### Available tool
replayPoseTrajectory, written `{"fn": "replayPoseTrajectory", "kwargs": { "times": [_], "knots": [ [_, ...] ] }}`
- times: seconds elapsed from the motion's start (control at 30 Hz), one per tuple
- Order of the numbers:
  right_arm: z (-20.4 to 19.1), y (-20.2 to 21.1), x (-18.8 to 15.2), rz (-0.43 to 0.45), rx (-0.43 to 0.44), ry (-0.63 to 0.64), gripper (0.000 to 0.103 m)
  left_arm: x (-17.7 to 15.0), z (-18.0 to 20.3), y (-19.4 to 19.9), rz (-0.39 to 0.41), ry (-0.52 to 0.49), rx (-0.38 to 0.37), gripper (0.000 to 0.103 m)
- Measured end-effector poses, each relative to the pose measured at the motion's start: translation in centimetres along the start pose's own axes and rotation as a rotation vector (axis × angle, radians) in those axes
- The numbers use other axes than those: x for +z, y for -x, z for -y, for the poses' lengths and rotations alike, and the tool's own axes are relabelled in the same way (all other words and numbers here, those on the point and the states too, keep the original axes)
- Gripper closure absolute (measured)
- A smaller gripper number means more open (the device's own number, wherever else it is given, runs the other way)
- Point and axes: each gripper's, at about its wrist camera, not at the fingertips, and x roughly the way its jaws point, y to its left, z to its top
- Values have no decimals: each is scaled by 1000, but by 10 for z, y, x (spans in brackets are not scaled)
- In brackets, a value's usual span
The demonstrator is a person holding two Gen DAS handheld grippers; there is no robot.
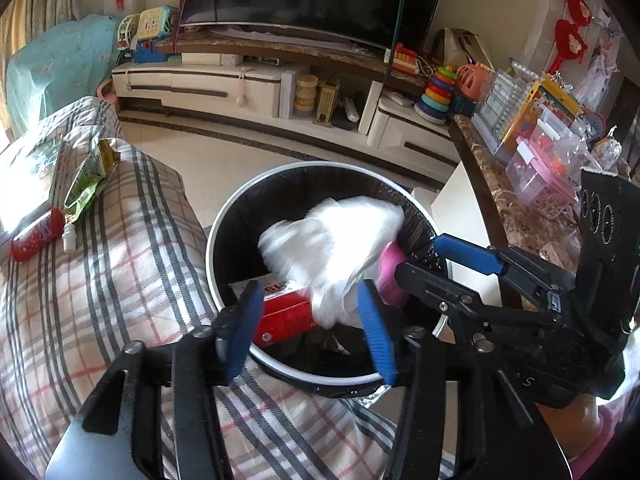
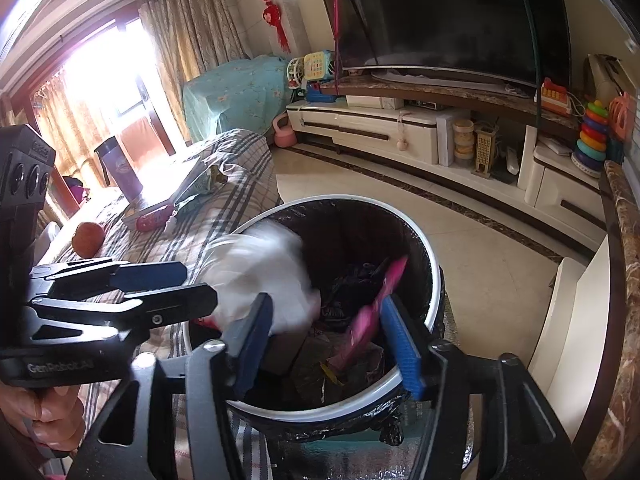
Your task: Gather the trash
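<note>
left gripper (image 1: pixel 308 328) spread wide, blurred white bag (image 1: pixel 332 240) over bin (image 1: pixel 224 224), axis unclear

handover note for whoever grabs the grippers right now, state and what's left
Left gripper: open, over the trash bin, empty.
Right gripper: open, also over the bin, empty.
White plastic bag, blurred, sits at the bin's mouth; whether it has settled is unclear. Red box and pink wrapper already inside.
Left: green snack packet, red tube, small white bottle on the plaid-covered sofa.
</note>
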Motion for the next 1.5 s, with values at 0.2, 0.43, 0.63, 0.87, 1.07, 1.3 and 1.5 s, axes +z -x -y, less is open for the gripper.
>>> {"fn": "replayPoseTrajectory", "kwargs": {
  "times": [0.2,0.43,0.63,0.87,1.07,1.3,1.5],
  "knots": [
    [-3,8,-4,8,4,-5,40,-9,-10,11,15,16,15,52],
    [-15,26,-12,38,20,-29,32,-34,-37,35,41,112,19,47],
    [-35,42,-22,77,49,-47,17,-65,-59,60,72,192,23,44],
    [-58,60,-38,130,74,-82,6,-103,-74,95,143,217,84,37],
    [-71,80,-53,200,74,-111,3,-135,-74,121,215,205,132,32],
    [-88,104,-54,266,45,-67,2,-149,-62,153,339,177,151,20],
    [-111,131,-65,424,-106,8,0,-164,-53,176,479,183,237,0]
  ]
}}
